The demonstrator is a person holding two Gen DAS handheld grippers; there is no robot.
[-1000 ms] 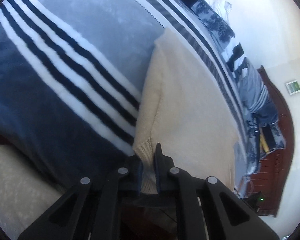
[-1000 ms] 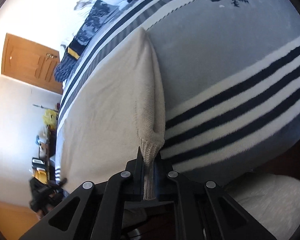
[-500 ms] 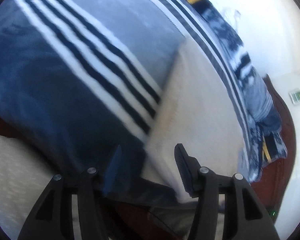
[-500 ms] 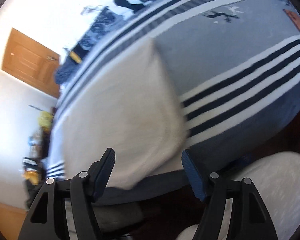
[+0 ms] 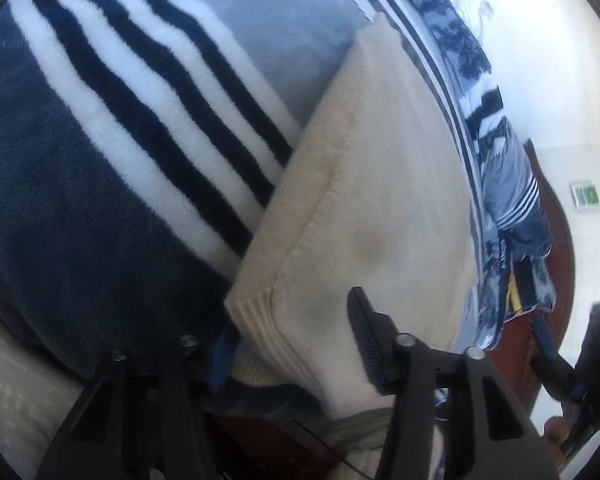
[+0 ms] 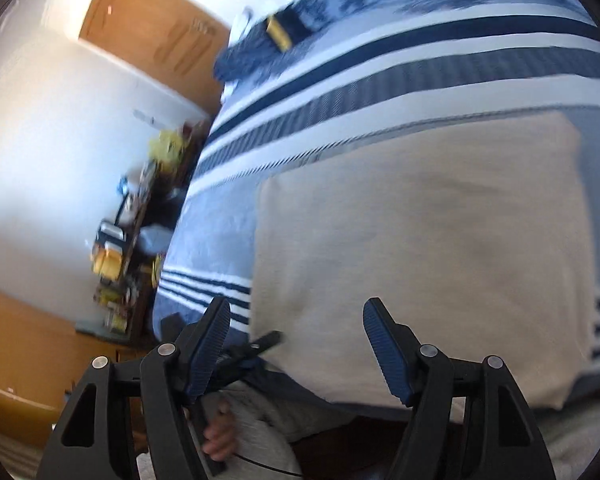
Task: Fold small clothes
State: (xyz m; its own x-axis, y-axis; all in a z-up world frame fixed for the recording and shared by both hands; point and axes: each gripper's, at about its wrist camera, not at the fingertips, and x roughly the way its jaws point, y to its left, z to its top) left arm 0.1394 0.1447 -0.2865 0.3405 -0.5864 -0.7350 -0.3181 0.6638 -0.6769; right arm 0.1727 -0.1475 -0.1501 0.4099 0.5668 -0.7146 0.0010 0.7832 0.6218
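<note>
The folded cream sweater (image 5: 372,184) is laid flat on the striped blanket (image 5: 112,128), its long axis running away from the left gripper (image 5: 288,340). The sweater's ribbed near corner is straddled by jaws that are closing, not yet clamped. The right gripper (image 6: 296,344) is held wide apart and empty over the near edge.

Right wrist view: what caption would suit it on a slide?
Open right gripper above a folded cream sweater on a striped blanket.

Bright daylight, overexposed white walls, heavy fisheye bending at edges; right wrist view seems motion-blurred.
</note>
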